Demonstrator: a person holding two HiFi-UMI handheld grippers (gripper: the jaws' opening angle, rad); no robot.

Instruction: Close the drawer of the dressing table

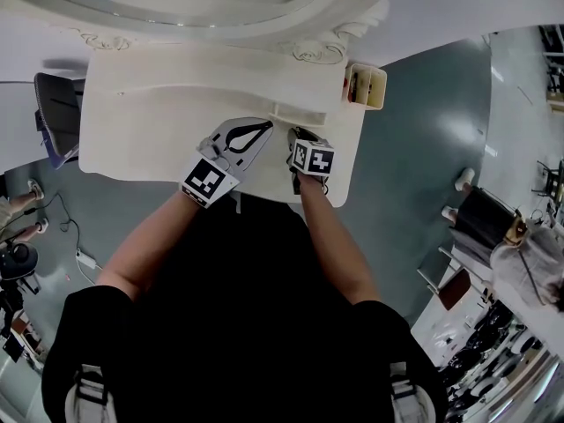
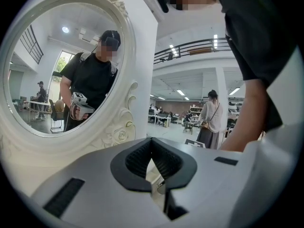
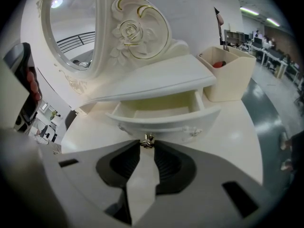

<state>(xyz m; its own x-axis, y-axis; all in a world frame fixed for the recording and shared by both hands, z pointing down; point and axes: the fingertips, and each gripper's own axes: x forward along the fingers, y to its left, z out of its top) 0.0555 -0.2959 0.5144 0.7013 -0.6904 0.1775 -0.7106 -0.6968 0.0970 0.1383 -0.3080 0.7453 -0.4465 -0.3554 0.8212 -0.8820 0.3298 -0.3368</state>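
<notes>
The white dressing table has a small drawer under its shelf, pulled partly out, with its pale inside showing. A small metal knob sits at the middle of the drawer front. My right gripper points down at it, its tips pressed on the knob from both sides. In the head view the right gripper is at the drawer. My left gripper hovers just left of it over the tabletop, shut on nothing, and faces the mirror frame.
An oval mirror in a carved frame stands at the back of the table. A cream box with something red in it sits at the table's right end. A chair stands on the left, and people sit at the right.
</notes>
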